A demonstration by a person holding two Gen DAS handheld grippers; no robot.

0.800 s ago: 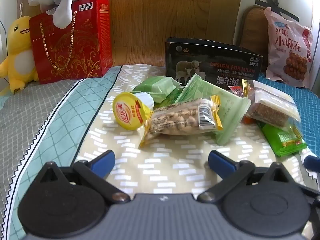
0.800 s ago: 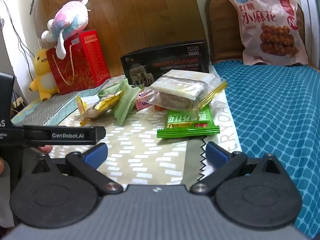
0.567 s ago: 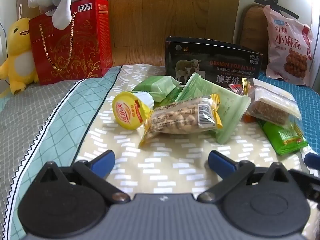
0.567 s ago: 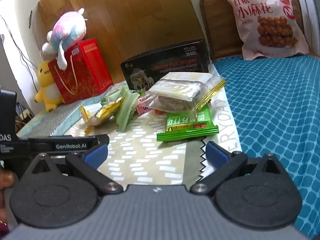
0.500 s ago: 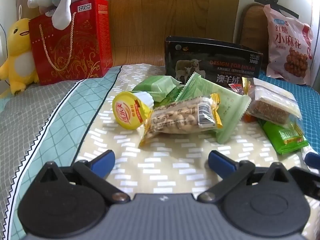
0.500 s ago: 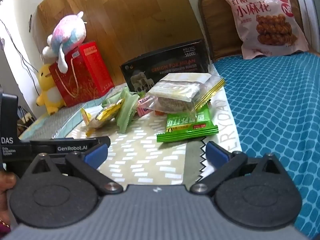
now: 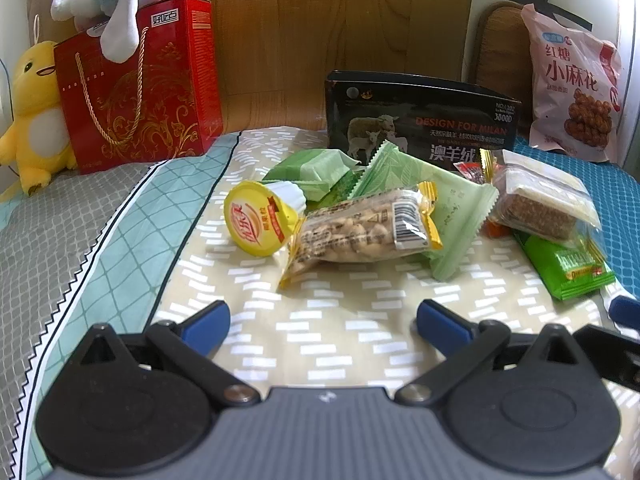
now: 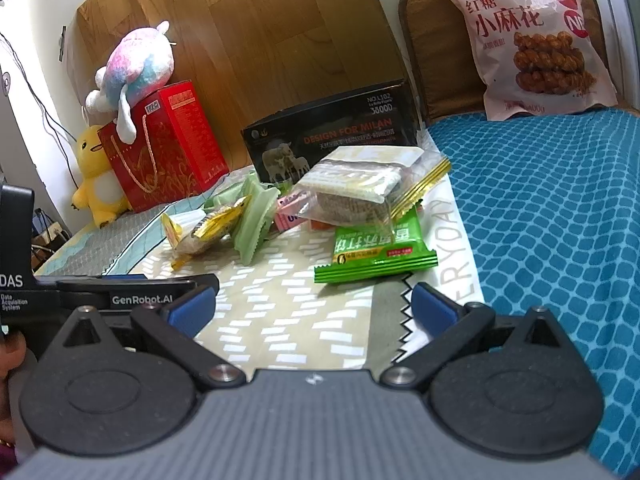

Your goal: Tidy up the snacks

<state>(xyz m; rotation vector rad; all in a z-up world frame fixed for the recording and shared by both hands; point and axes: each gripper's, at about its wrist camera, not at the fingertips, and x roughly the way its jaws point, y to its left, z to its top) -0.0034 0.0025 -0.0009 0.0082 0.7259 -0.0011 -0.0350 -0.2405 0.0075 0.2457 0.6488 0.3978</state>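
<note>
Both grippers, left (image 7: 322, 318) and right (image 8: 312, 306), gape empty over bare cloth (image 7: 340, 332) short of the snack pile (image 7: 360, 228); green packet (image 8: 376, 252) nearest right's tips.

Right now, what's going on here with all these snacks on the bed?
A person is holding two handheld tongs over a bedspread to tidy a heap of snacks. Both the left tongs and the right tongs are open and empty, short of the heap. Nothing is picked up yet: the peanut packet, the yellow-lidded cup, the bright green packet and the clear cake bag lie in a loose pile before a black box.
</note>
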